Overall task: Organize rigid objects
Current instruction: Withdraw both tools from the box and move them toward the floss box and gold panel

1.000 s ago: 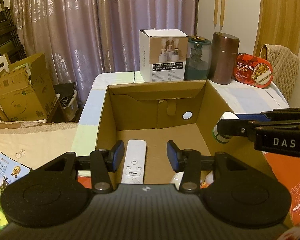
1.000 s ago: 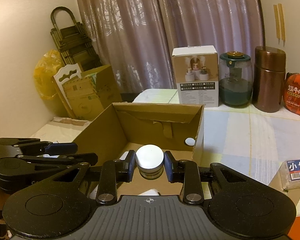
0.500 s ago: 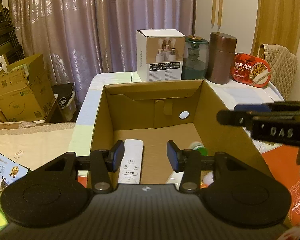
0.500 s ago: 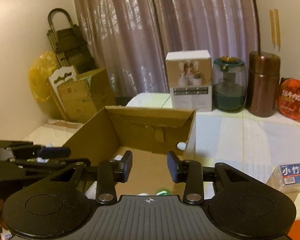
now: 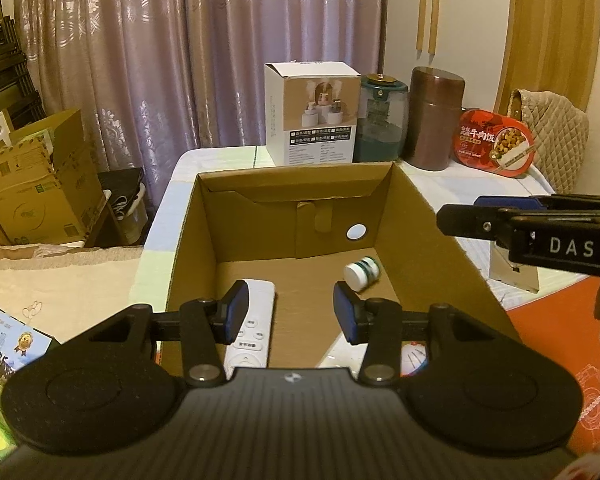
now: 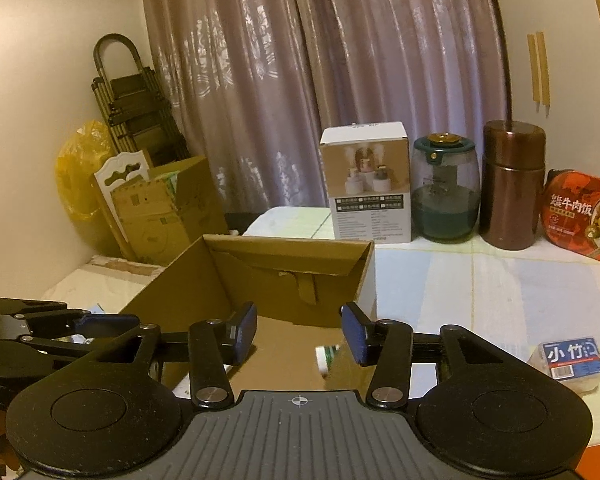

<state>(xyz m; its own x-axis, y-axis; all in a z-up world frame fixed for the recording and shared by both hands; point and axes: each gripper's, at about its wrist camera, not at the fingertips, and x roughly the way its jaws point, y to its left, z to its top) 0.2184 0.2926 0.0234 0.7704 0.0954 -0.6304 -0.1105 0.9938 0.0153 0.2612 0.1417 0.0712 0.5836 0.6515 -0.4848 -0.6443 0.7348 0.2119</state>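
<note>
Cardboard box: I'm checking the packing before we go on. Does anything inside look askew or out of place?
Only the small white bottle: it lies tipped on its side on the floor of the cardboard box. The white remote lies flat.

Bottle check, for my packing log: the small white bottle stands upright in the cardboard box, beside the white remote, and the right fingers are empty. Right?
Not quite. The bottle lies on its side, not upright, as the left wrist view shows. The rest holds: it is in the box with the remote, and the right fingers, which have just been opening, hold nothing.

black left gripper (image 5: pixel 286 312), right gripper (image 6: pixel 299 338): blue pads, silver screws, white "das" lettering.
</note>
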